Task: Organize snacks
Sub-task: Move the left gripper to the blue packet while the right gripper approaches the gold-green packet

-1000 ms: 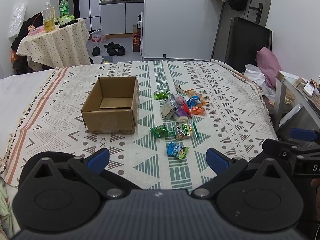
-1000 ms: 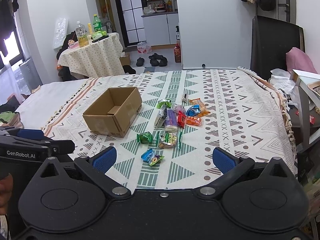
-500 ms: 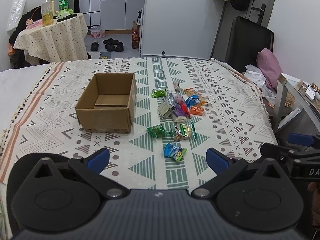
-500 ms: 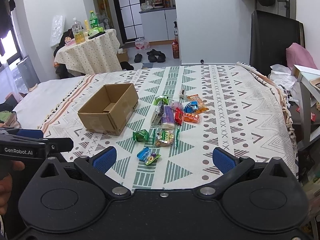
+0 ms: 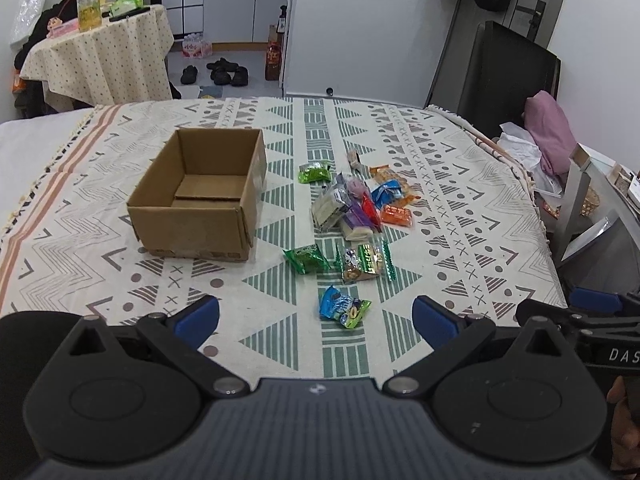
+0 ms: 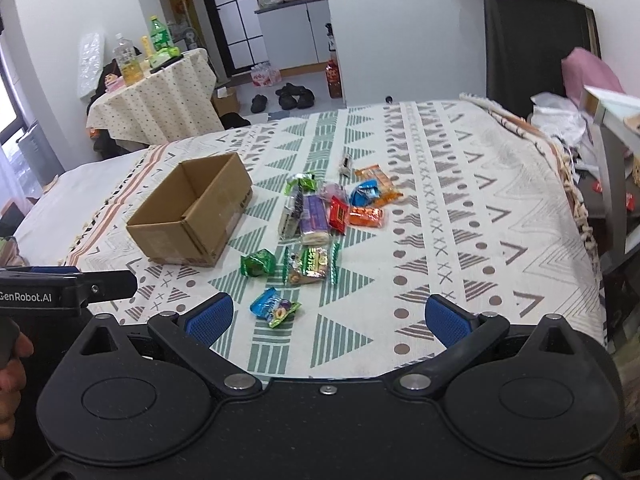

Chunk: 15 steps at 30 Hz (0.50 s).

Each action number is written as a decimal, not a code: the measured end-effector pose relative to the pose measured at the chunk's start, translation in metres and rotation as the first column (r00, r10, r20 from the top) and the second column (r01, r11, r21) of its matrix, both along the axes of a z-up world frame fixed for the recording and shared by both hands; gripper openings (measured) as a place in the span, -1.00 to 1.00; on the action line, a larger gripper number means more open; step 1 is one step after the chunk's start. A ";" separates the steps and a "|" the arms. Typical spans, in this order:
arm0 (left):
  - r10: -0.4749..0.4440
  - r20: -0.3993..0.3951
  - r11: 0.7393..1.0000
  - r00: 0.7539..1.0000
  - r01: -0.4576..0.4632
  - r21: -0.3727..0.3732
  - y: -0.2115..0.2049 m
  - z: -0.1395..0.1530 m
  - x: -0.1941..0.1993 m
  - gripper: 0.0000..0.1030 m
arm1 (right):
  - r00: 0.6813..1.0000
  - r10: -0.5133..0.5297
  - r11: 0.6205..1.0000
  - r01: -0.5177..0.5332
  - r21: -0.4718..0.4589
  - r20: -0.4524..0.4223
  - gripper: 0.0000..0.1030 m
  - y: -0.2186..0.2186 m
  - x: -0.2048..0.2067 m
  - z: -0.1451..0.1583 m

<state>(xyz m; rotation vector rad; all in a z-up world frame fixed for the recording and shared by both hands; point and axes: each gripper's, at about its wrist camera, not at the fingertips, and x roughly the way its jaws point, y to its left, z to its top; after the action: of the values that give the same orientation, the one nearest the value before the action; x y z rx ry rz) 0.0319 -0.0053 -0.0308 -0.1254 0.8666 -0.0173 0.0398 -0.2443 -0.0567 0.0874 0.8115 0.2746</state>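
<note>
An open, empty cardboard box (image 5: 200,196) (image 6: 192,212) stands on the patterned cloth. To its right lies a loose pile of snack packets (image 5: 352,204) (image 6: 324,212): green, purple, red, orange and blue ones. A blue-green packet (image 5: 343,307) (image 6: 274,307) lies nearest me, with a green packet (image 5: 306,258) and a clear nut packet (image 5: 364,262) just behind it. My left gripper (image 5: 316,316) is open and empty at the near edge. My right gripper (image 6: 328,316) is open and empty too, to the right of the left one.
The cloth-covered table (image 5: 460,184) ends at the right by a pink cushion (image 5: 550,136) and a shelf (image 5: 588,196). A small round table with bottles (image 5: 96,48) stands far left. Shoes (image 5: 218,72) lie on the floor behind.
Both grippers have moved forward toward the table; the box and snacks look larger and nearer. Nothing on the table has moved.
</note>
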 end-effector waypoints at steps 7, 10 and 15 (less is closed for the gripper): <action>0.013 -0.034 1.000 0.999 -0.013 -0.015 -0.005 -0.017 0.018 0.95 | 0.999 -0.009 0.999 0.011 0.046 -0.053 1.00 -0.008 0.016 -0.020; 0.025 -0.054 1.000 0.998 -0.026 -0.016 -0.007 -0.026 0.028 0.94 | 0.997 -0.008 0.998 0.013 0.065 -0.074 1.00 -0.009 0.025 -0.031; 0.037 -0.094 0.999 0.995 -0.039 -0.015 -0.012 -0.043 0.046 0.89 | 0.995 -0.002 0.993 0.013 0.116 -0.097 0.96 -0.014 0.038 -0.045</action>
<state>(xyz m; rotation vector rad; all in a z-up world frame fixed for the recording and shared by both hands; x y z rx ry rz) 0.0775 -0.0170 -0.0740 -0.1595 0.9578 0.0167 0.0783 -0.2581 -0.1014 0.2144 0.8912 0.3123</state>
